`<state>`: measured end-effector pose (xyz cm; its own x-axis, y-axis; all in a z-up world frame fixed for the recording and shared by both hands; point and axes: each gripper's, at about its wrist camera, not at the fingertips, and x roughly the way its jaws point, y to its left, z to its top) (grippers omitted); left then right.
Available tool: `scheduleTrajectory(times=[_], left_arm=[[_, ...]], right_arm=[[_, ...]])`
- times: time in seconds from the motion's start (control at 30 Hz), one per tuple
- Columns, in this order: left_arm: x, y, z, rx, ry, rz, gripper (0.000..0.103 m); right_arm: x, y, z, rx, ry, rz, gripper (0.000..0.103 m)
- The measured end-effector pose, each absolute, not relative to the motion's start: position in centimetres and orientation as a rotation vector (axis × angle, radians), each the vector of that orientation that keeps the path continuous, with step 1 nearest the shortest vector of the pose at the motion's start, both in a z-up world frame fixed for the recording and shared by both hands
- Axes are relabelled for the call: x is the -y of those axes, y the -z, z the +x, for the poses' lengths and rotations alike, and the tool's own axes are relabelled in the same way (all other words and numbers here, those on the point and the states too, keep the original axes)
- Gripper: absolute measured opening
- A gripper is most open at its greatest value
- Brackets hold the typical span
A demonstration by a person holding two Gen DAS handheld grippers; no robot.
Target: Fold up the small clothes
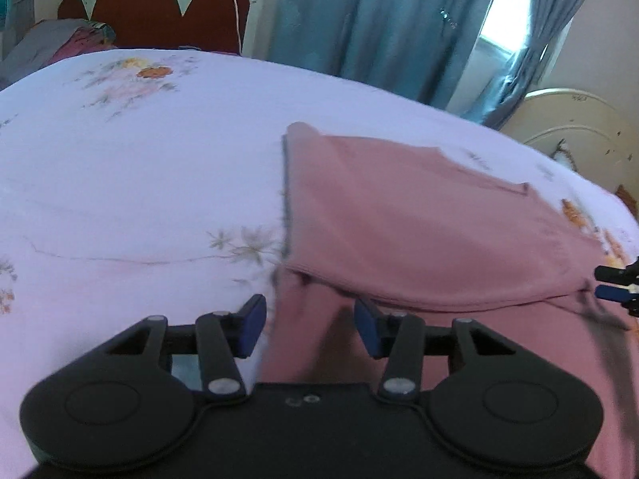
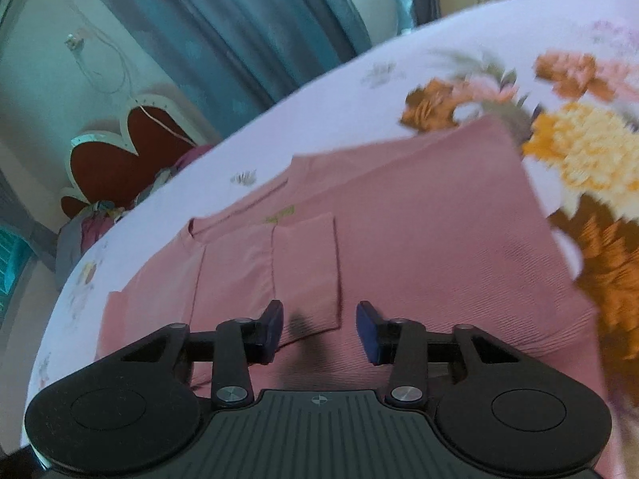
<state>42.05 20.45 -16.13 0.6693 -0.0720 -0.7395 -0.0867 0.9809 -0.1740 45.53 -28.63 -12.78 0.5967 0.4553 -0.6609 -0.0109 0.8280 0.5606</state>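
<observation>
A small pink shirt (image 1: 419, 231) lies partly folded on the floral bedsheet (image 1: 139, 183). In the right wrist view the shirt (image 2: 419, 247) shows a sleeve folded in over the body. My left gripper (image 1: 309, 325) is open, just above the shirt's near left edge, holding nothing. My right gripper (image 2: 319, 329) is open over the shirt's near part, with its shadow on the cloth. The right gripper's fingertips (image 1: 613, 283) also show at the right edge of the left wrist view, beside the shirt's right corner.
A red headboard (image 1: 159, 4) with a white scalloped rim stands at the bed's far end, with a pile of cloth (image 1: 60, 40) beside it. Blue curtains (image 1: 379, 20) hang behind the bed. A cream round-topped footboard (image 1: 579, 127) is at the right.
</observation>
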Motion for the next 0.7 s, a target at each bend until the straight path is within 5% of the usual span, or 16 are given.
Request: scheduleTrajectory(times=[0.1, 0.27, 0.7], left_arm=[[-20.1, 16.8, 43.9, -0.816, 0.0, -0.181, 0.039], [-20.6, 16.9, 45.8, -0.81, 0.02, -0.156, 0.012], [-22.6, 17.3, 45.7, -0.819, 0.118, -0.248, 0.014]], right_arm=[[27.3, 13.5, 46.1, -0.937, -0.298, 0.54, 0.041], [26.2, 13.6, 46.6, -0.928, -0.272, 0.564, 0.041], [29.3, 15.6, 46.2, -0.888, -0.201, 0.962, 0.042]])
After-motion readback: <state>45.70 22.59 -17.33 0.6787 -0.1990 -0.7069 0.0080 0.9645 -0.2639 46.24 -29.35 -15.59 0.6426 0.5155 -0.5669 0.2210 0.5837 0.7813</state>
